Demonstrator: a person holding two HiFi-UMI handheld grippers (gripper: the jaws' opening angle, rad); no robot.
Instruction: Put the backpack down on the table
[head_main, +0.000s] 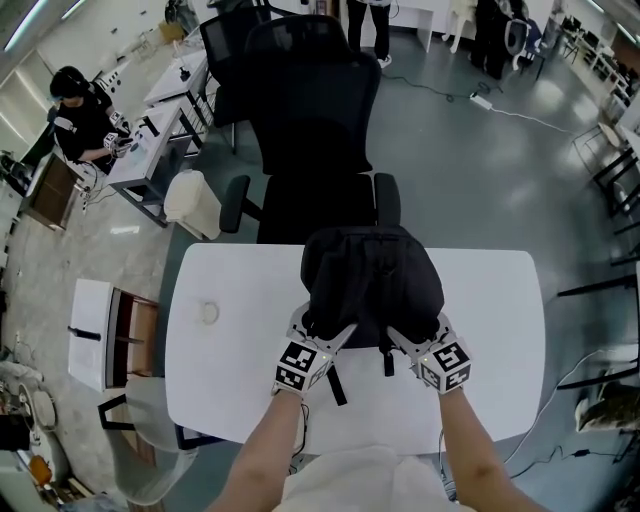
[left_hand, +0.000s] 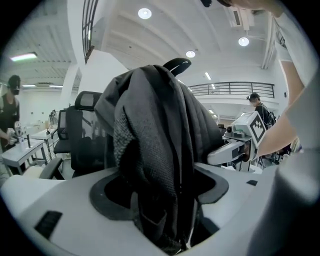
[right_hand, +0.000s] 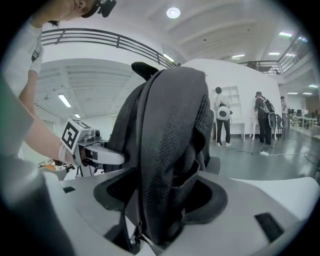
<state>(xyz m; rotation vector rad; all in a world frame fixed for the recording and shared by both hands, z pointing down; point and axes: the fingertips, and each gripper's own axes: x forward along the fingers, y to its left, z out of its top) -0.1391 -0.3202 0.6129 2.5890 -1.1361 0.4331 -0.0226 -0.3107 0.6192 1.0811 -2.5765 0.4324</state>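
Now the backpack (head_main: 372, 285) stands on the white table (head_main: 235, 375) in a big hall, a black chair (head_main: 310, 110) just behind. My left gripper (head_main: 325, 335) and right gripper (head_main: 418, 335) gape wide, its fabric between their jaws.

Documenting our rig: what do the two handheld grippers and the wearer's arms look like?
Both the left gripper and the right gripper have pale grey shells, black pads and a cube of black-and-white square markers. Short white sleeve; forearms bare.
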